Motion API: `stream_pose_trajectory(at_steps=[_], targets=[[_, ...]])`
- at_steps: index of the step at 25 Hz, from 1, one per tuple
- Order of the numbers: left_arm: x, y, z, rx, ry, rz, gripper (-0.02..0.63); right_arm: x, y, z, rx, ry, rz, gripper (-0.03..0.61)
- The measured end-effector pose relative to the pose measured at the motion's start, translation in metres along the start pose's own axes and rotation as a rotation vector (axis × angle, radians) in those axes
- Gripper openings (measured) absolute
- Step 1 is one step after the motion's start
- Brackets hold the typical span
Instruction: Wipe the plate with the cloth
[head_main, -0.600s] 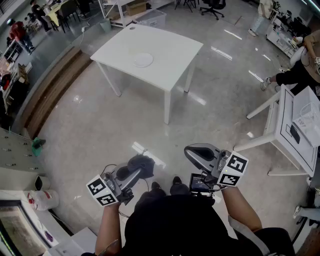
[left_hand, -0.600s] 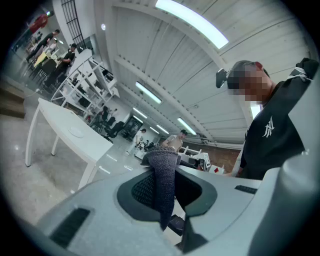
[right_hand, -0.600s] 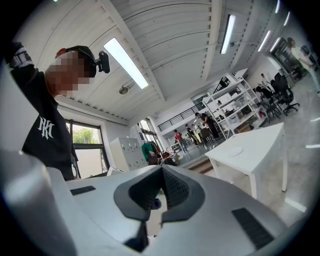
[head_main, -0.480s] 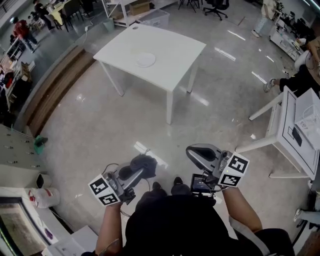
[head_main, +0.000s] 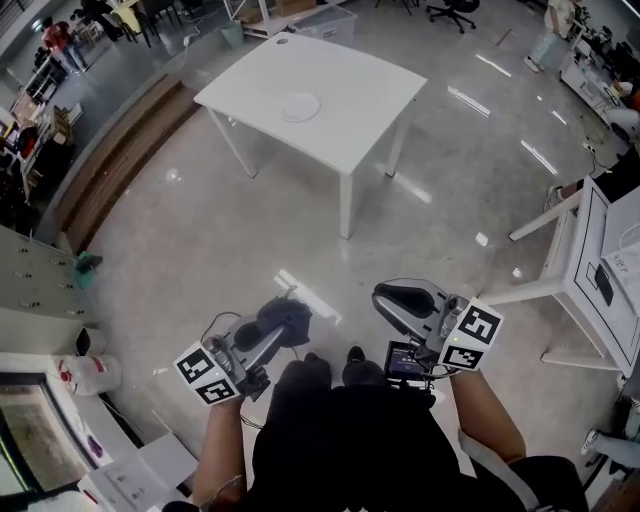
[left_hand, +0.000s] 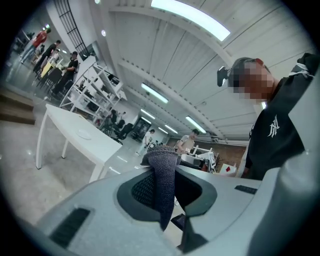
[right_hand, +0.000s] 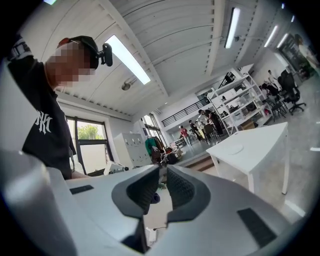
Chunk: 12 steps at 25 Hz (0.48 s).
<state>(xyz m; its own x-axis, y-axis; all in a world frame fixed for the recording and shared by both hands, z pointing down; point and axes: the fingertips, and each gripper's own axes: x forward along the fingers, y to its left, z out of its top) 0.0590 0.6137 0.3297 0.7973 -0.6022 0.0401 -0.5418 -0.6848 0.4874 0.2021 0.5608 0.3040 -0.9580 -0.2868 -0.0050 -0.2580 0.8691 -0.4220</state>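
A white plate (head_main: 300, 106) lies on a white table (head_main: 350, 90) across the floor, well ahead of both grippers. It also shows small in the left gripper view as the plate (left_hand: 84, 134) and in the right gripper view as the plate (right_hand: 235, 148). My left gripper (head_main: 272, 333) is held at waist height, shut on a dark grey cloth (head_main: 285, 317). The cloth (left_hand: 164, 185) stands pinched between its jaws. My right gripper (head_main: 382, 295) is beside it at the same height, jaws together with nothing between them.
Glossy floor (head_main: 220, 240) lies between me and the table. A white bench with a drawer unit (head_main: 590, 270) stands at the right. Grey lockers (head_main: 30, 290) and a white bag (head_main: 85, 372) are at the left. People and shelving are in the far background.
The table and plate have shifted a little right and closer in the head view as the person moves toward them. Both grippers keep their pose, the left still holding the cloth.
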Motion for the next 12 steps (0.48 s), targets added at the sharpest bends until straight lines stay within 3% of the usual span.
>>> stream_pose_trajectory(at_steps=[3,7,12], targets=[[0.001,0.013,0.003,-0.007,-0.011,0.029,0.054,0.008,-0.018,0.002,0.042,-0.009,0.009,0.071],[-0.002,0.046,0.006,-0.035,-0.012,0.058,0.054,0.031,-0.044,0.006,0.059,-0.008,0.001,0.071],[0.003,0.118,0.027,-0.059,-0.022,0.07,0.054,0.075,-0.095,0.016,0.082,-0.003,-0.035,0.071]])
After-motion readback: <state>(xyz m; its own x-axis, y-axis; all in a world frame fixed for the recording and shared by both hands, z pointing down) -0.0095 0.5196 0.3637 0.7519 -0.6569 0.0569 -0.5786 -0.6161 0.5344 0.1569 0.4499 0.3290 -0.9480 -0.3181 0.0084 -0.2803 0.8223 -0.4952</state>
